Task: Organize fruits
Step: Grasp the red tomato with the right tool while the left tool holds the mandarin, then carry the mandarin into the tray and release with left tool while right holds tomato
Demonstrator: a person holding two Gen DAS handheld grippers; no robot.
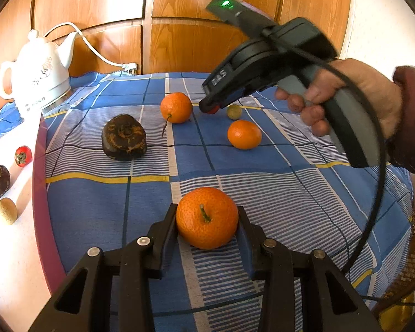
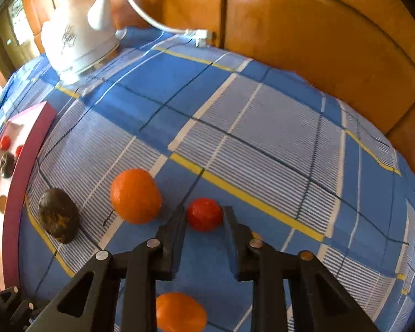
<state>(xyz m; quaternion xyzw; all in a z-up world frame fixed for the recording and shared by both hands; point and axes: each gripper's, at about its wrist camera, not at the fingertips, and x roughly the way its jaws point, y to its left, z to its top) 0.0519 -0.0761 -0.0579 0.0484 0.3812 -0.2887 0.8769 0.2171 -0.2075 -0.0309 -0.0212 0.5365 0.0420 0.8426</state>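
- Black left gripper (image 1: 207, 221): fingers closed on a mandarin (image 1: 207, 218), pads against both its flanks, fruit low over the cloth (image 1: 262, 182).
- Right gripper (image 2: 204, 215): fingers drawn in around a small red fruit (image 2: 204, 214); the left finger touches it, the right sits at its edge, firm grip not certain.
- Red fruit: glossy, smooth, likely light, soft and slippery; best pinched across its widest part, gently.
- Mandarin: pebbled orange rind, short green stem up; probably yields under pressure, so grip at the middle.
- Beside the red fruit: a second mandarin (image 2: 135, 196) just left, a dark wrinkled fruit (image 2: 58, 215) further left.
- A third mandarin (image 1: 244, 134) and a small green fruit (image 1: 234, 111) lie nearer the person's hand (image 1: 343, 96).
- Pink-rimmed tray (image 2: 16, 193), far left of the red fruit, holds sorted pieces.
- White teapot (image 2: 77, 36) behind the tray.
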